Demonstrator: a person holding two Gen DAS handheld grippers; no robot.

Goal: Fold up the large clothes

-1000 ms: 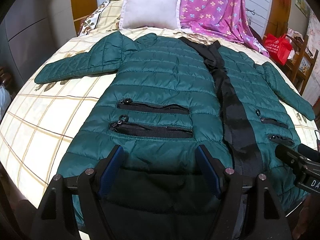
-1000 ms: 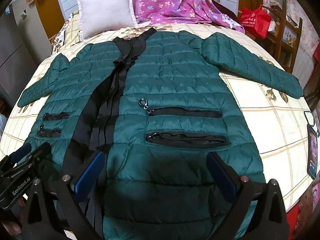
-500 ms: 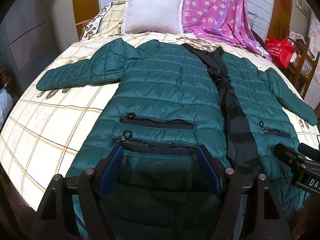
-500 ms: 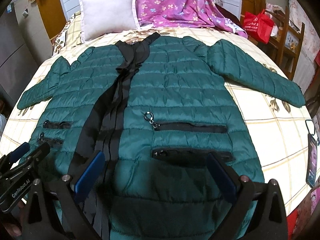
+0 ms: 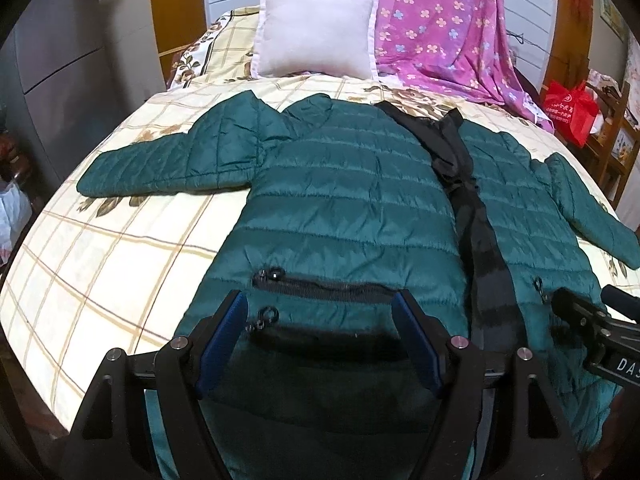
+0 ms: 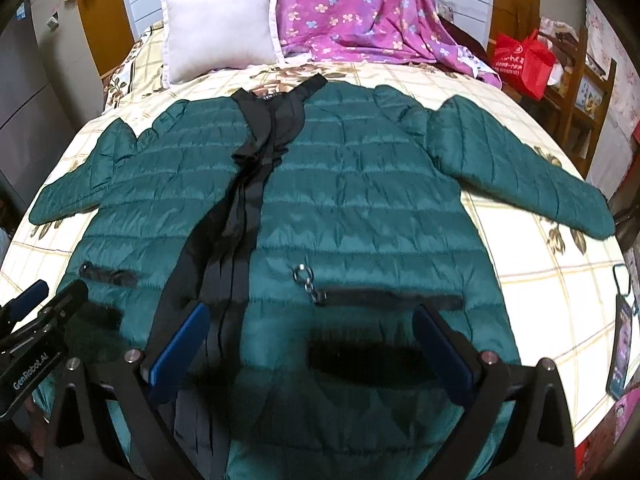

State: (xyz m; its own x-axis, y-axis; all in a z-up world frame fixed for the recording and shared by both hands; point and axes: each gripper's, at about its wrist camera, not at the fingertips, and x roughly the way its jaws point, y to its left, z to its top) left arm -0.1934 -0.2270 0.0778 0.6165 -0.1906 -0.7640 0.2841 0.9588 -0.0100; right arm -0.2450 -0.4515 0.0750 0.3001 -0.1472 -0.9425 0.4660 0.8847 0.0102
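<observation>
A dark green quilted jacket (image 5: 352,200) lies flat and face up on the bed, sleeves spread out, with a black zip placket (image 5: 476,232) down its middle. It also shows in the right wrist view (image 6: 360,208). My left gripper (image 5: 324,332) is open and empty, low over the jacket's left lower pockets. My right gripper (image 6: 312,340) is open and empty, over the right lower pockets. Each gripper's tip shows at the edge of the other's view.
The bed has a cream checked sheet (image 5: 112,248). A white pillow (image 5: 316,50) and a purple flowered blanket (image 5: 440,28) lie at its head. A red bag (image 6: 520,62) sits on wooden shelves at the right. A phone (image 6: 622,348) lies by the right edge.
Both grippers have moved forward and lower over the jacket's hem, so the lower pockets now sit between the fingers. The jacket has not moved.
</observation>
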